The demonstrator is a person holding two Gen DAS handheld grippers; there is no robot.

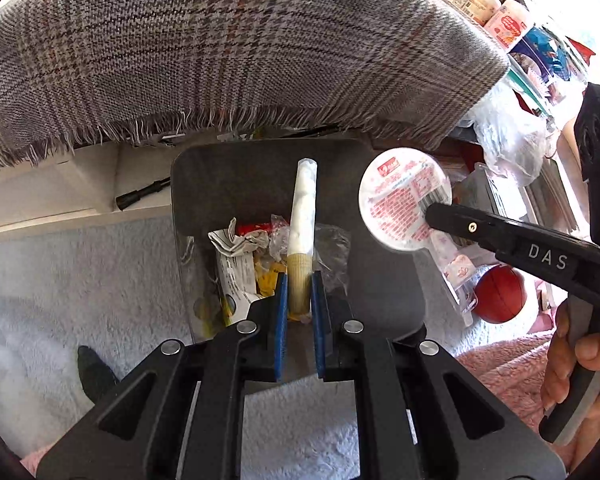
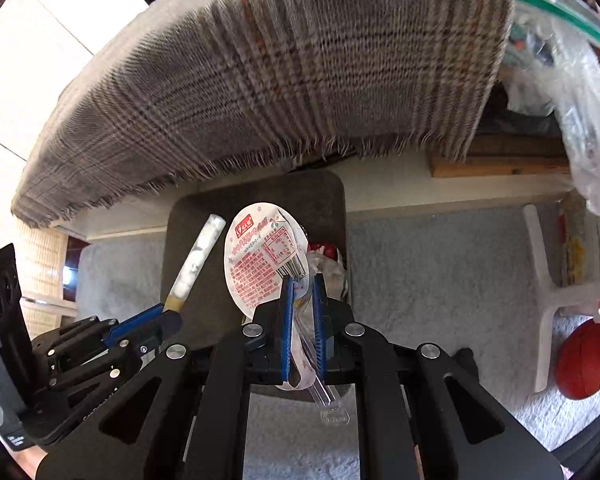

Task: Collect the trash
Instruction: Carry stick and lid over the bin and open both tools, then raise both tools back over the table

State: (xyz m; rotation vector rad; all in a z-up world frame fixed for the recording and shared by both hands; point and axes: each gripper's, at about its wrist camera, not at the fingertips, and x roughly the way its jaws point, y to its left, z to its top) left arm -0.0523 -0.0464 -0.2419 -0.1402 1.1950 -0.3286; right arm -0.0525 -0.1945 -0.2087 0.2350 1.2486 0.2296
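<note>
My left gripper (image 1: 299, 292) is shut on the tan end of a white rolled tube (image 1: 302, 216) and holds it over a dark grey trash bin (image 1: 384, 280) with crumpled paper and wrappers (image 1: 240, 256) inside. My right gripper (image 2: 303, 300) is shut on a clear plastic package with a round white lid printed in red (image 2: 260, 256), held over the same bin (image 2: 256, 192). The right gripper with the package (image 1: 404, 200) also shows in the left wrist view, over the bin's right rim. The left gripper (image 2: 160, 316) and the tube (image 2: 198, 260) show at the left in the right wrist view.
A plaid fringed cloth (image 1: 220, 48) hangs over a ledge behind the bin. Light grey carpet (image 1: 60, 280) surrounds the bin. A red ball (image 1: 500, 294) lies at the right, next to a white stand (image 2: 544, 280). Plastic bags and packages (image 1: 508, 136) pile at the upper right.
</note>
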